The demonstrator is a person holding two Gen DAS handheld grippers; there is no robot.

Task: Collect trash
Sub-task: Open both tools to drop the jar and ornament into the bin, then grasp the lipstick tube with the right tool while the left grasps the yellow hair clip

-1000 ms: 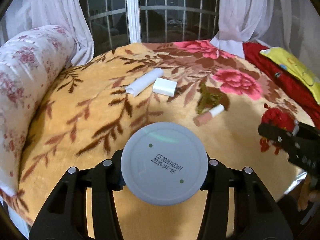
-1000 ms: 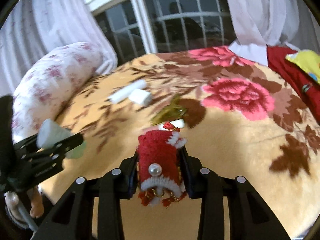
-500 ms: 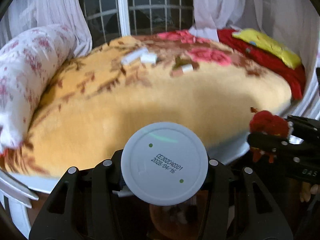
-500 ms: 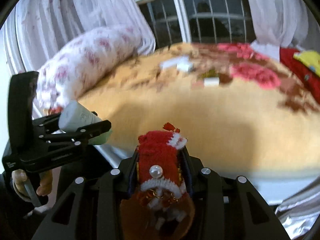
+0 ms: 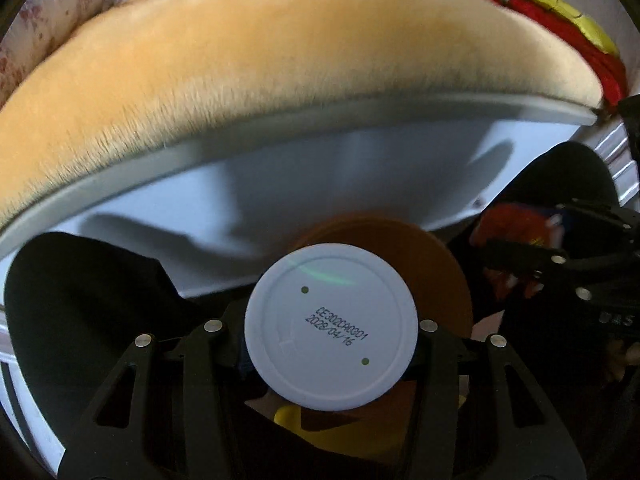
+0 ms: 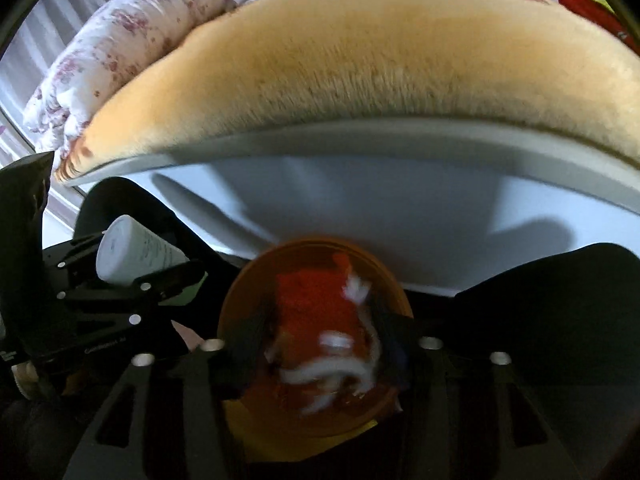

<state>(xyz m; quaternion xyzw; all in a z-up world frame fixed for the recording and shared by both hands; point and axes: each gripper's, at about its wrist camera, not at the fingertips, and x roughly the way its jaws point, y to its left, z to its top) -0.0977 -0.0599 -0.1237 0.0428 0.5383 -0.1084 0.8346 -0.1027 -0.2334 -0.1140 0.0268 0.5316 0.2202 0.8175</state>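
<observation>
Right wrist: right claw [image 6: 320,344] just opening, red knit piece [image 6: 316,312] loose between, over bin [image 6: 240,300].

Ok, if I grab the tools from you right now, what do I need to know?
Left tool: jaws just opening, white bottle between its fingers, above the orange bin.
Right tool: jaws just opened, red knitted thing blurred, seemingly dropping into the bin.
Done: both pieces brought to the bin.
Left: finish both drops; the top of the bed is hidden.
</observation>
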